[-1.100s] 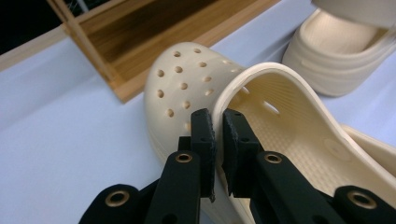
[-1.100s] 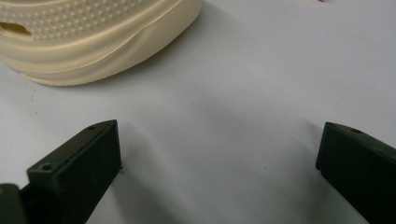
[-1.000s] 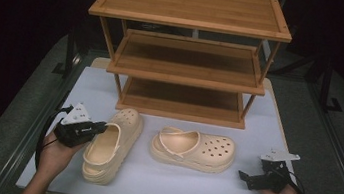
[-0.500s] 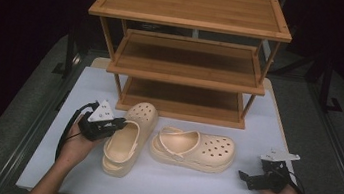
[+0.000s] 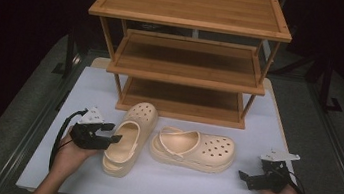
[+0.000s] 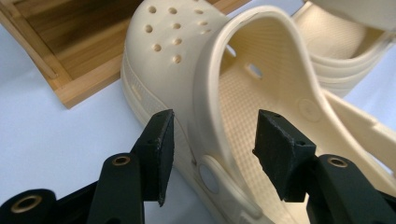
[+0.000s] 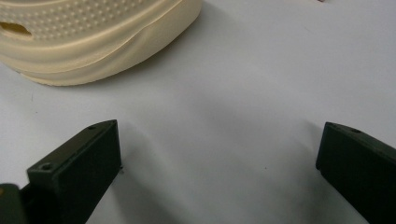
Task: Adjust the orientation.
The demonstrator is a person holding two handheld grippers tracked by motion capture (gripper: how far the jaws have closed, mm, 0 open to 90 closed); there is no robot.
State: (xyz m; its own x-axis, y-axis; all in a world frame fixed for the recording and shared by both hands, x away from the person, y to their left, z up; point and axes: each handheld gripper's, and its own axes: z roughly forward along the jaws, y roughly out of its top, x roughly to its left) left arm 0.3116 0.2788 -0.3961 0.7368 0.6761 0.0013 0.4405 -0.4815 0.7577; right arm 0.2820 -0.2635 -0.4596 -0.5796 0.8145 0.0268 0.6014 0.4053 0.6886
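L claw just opened, pads straddling side wall of cream foam clog, not pinching: release after repositioning. R claw spread, idle on white tabletop.

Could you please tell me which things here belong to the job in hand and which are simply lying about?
In the job:
- cream foam clog, its side wall between the jaws of the left gripper, which have just been opening
- its matching cream clog
- three-tier wooden shoe rack

Lying about:
- white table cover
- right gripper, open, idle
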